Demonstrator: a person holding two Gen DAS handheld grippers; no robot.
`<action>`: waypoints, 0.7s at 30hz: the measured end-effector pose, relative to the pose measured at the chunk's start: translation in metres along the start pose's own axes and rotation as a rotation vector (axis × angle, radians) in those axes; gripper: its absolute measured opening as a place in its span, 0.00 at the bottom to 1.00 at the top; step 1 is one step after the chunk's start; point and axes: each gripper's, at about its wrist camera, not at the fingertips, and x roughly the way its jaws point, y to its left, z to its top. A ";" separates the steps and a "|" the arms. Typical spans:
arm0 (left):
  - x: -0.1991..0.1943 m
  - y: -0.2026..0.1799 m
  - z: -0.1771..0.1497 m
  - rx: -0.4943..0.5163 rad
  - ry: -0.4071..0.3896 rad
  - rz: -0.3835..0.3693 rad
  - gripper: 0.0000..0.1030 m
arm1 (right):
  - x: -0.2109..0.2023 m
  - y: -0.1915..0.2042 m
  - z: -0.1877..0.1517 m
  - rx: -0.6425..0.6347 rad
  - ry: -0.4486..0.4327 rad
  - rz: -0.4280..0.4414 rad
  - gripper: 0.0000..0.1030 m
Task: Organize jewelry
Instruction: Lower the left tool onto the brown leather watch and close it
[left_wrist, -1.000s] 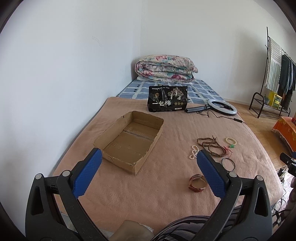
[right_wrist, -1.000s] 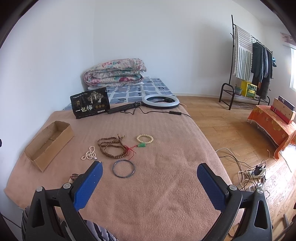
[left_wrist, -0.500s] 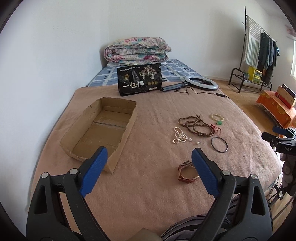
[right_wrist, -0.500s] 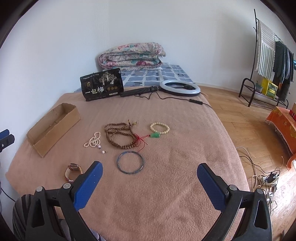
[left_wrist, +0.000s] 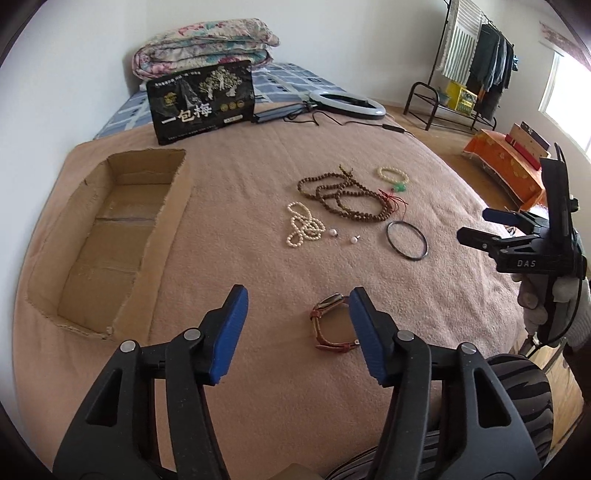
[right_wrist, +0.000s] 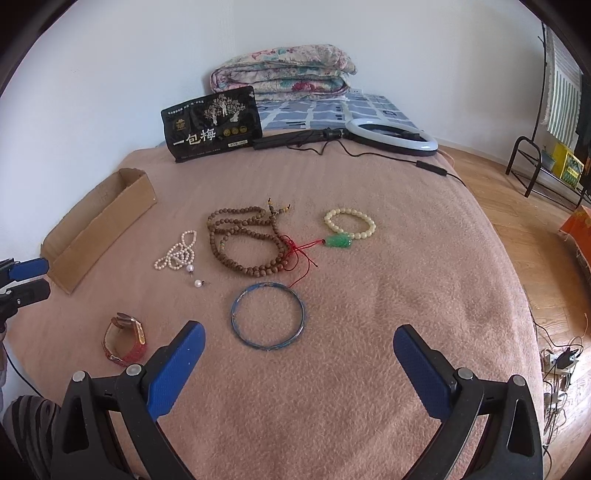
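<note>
Two grippers hover over a bed covered with a pinkish blanket (right_wrist: 369, 369). The left gripper (left_wrist: 297, 328) has its blue fingers (left_wrist: 231, 328) spread wide with nothing between them, low above the blanket; a watch with a red-brown strap (left_wrist: 328, 325) lies just beside its right finger. The right gripper (right_wrist: 297, 365) is likewise wide open and empty, its left finger (right_wrist: 177, 369) near a dark blue bangle (right_wrist: 267, 315) lying flat on the blanket.

Beyond the bangle lies a long string of brown wooden beads (right_wrist: 247, 240), coiled, with red cord trailing from it. Right of that sits a cream bead bracelet (right_wrist: 349, 223) with a green pendant. Left of the brown beads is a small heap of white pearls (right_wrist: 177, 253), with two loose pearl earrings (right_wrist: 197, 277) just beside it.

An open cardboard box (left_wrist: 110, 236), holding nothing, sits well apart at the left side of the bed. At the far end stand a black packet (right_wrist: 212, 123), a ring light (right_wrist: 391, 136) and a folded quilt (right_wrist: 284, 74).
</note>
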 end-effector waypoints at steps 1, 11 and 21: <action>0.006 -0.001 0.000 -0.001 0.013 -0.013 0.52 | 0.005 0.003 0.000 -0.015 0.004 -0.004 1.00; 0.052 -0.005 -0.006 0.048 0.141 -0.080 0.41 | 0.043 0.015 0.001 -0.079 0.053 -0.010 1.00; 0.082 -0.003 -0.015 0.027 0.213 -0.108 0.40 | 0.069 0.033 0.001 -0.139 0.086 -0.030 1.00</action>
